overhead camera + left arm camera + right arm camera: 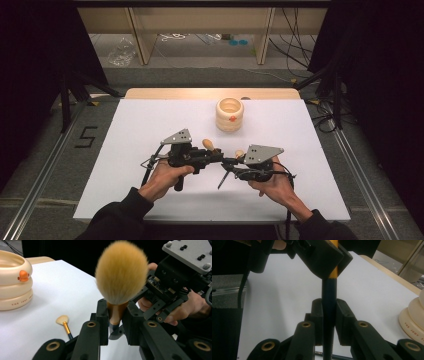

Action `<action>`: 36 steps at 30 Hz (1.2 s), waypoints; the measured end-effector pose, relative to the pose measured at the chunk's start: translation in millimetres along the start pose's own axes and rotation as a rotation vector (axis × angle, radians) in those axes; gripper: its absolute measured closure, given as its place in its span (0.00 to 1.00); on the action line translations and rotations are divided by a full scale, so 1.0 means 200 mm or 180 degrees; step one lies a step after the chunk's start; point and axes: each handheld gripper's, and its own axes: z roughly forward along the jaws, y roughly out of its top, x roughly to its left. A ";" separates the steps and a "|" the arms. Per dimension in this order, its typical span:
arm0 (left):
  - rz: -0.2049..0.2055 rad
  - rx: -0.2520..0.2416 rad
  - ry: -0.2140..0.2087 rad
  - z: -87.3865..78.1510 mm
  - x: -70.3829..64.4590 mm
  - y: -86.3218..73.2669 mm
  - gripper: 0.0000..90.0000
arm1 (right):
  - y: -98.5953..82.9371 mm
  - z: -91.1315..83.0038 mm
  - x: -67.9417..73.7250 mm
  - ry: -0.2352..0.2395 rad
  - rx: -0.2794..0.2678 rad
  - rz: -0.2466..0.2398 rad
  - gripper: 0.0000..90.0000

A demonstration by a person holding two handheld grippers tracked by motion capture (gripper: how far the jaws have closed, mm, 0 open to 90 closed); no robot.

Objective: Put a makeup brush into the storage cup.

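Clearly, both grippers meet over the near middle of the white table top (150, 135), each clamped on the same makeup brush. In the left gripper view, the left gripper (115, 323) has its two black jaws closed on the orange ferrule of a large powder brush with a fluffy tan-orange head (121, 272), just under the bristles, and the head stands upright above the jaws. Beyond it, the right gripper (160, 303) shows with a person's fingers (175, 313) wrapped around its body and its grey plate on top.

In the right gripper view, the right gripper (329, 322) has its jaws pressed against the dark, slim lower part of the brush handle (328, 302), which runs up into the orange part held by the other tool. So the brush spans between the two tools, held off the table.

From the high view, the left gripper (212, 156) and the right gripper (231, 165) sit almost touching, with the left hand (165, 177) and the right hand (272, 182) behind them.

A small fan brush with a pale head and a gold and dark handle (64, 323) lies flat on the table, below and left of the held brush in the left gripper view. A cream ribbed round holder with an orange duck mark (229, 114) stands farther back, well apart from the grippers.
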 end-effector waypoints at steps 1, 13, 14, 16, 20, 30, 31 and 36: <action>0.0049 0.0027 0.0007 0.00 0.00 0.00 0.85 | 0.00 0.00 0.00 0.0004 -0.0004 0.0004 0.87; 0.0304 0.0292 0.0128 0.02 -0.05 0.06 0.85 | 0.00 0.01 0.01 0.0020 0.0024 0.0034 0.87; 0.0311 0.0301 0.0123 0.02 -0.05 0.06 0.85 | 0.00 0.01 0.01 0.0036 0.0017 0.0052 0.87; 0.0326 0.0326 0.0129 0.02 -0.05 0.06 0.85 | 0.00 0.01 0.01 0.0037 0.0014 0.0057 0.87; 0.0296 0.0333 0.0136 0.02 -0.05 0.06 0.85 | -0.01 0.02 0.01 0.0035 0.0021 0.0074 0.87; 0.0321 0.0347 0.0138 0.03 -0.05 0.06 0.85 | -0.01 0.02 0.01 0.0066 0.0027 0.0116 0.86; 0.0328 0.0351 0.0134 0.03 -0.05 0.06 0.85 | -0.01 0.02 0.01 0.0064 0.0028 0.0113 0.86; 0.0319 0.0404 0.0139 0.04 -0.06 0.05 0.85 | -0.01 0.02 0.01 0.0083 -0.0002 0.0127 0.86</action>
